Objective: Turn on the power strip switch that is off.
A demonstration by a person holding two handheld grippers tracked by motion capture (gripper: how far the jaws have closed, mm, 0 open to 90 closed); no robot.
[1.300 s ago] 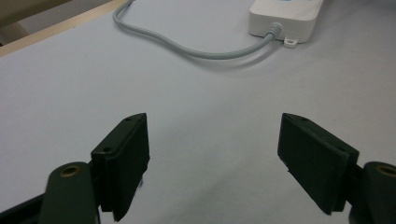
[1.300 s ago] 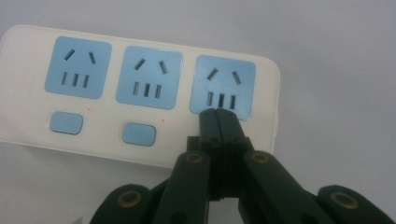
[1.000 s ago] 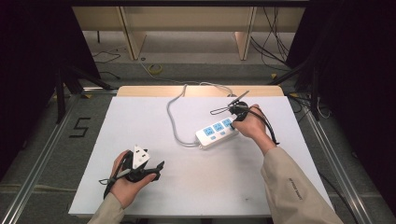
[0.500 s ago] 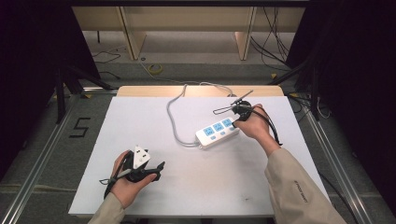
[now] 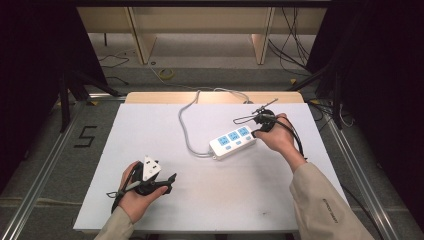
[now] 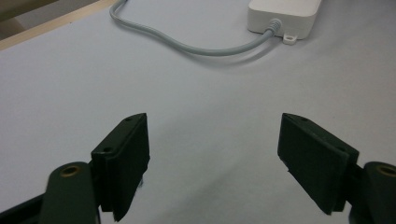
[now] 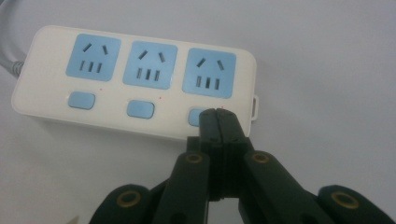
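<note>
White plastic power strip (image 7: 135, 88) with three blue sockets and three blue switches lies flat on the pale table (image 5: 210, 200). Right gripper (image 7: 217, 116): jaws fully together, nothing between them. In the right gripper view the joined tips sit over the blue switch (image 7: 196, 116) nearest them, the one at the strip's end away from the cable; whether they press it or only cover it cannot be told. The other two switches lie to the left of the tips, the sockets just beyond them.

In the high view the right hand (image 5: 275, 140) holds the right gripper at the strip's far end. The grey cable (image 5: 186, 125) leaves the opposite end and loops away toward the table's back edge.

Left gripper (image 6: 215, 154): jaws wide apart, bare table between them. In its view the strip's cable end lies well beyond the tips, up and to the right, with the cable curving off to the left. In the high view the left hand (image 5: 140, 190) rests it near the table's front edge, well apart from the strip.
</note>
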